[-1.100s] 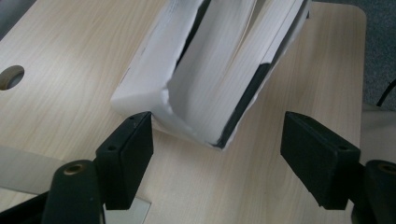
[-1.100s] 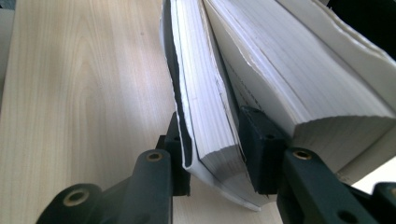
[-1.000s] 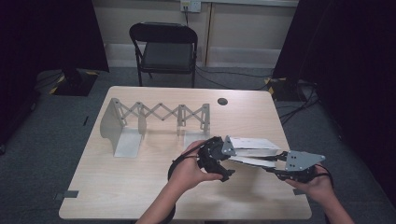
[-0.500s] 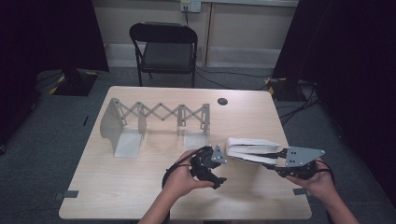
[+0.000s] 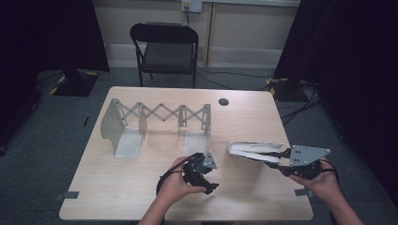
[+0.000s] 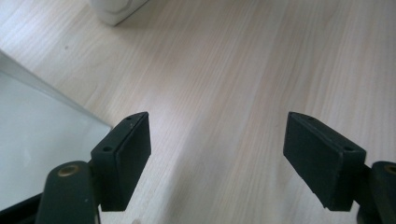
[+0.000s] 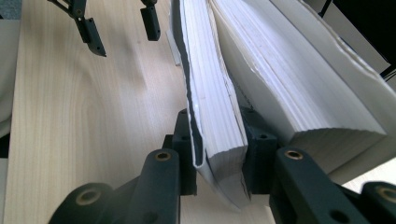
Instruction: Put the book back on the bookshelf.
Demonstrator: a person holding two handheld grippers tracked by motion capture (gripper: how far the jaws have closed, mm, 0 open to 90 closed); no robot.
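Note:
A thick white book point(image 5: 256, 151) hangs level just above the table at the right, its pages splayed apart. My right gripper point(image 5: 278, 158) is shut on it; in the right gripper view its jaws, which have just been closing, pinch the cover and a block of pages point(image 7: 212, 116) while the other pages point(image 7: 299, 84) fan off to the right. My left gripper point(image 5: 206, 176) is low over the wood to the left of the book, apart from it. Its jaws have just been opening and stand open with bare table between the pads point(image 6: 126, 154).
A grey expanding book rack point(image 5: 155, 119) with upright plates stands across the table's middle left. One of its flat base plates point(image 6: 37, 144) lies beside my left gripper. A dark round grommet point(image 5: 224, 101) sits near the far edge, and a black folding chair point(image 5: 164, 44) stands beyond it.
My left gripper has come away from the book's left end, moving down and toward the near edge. The right gripper and the book have stayed in place.

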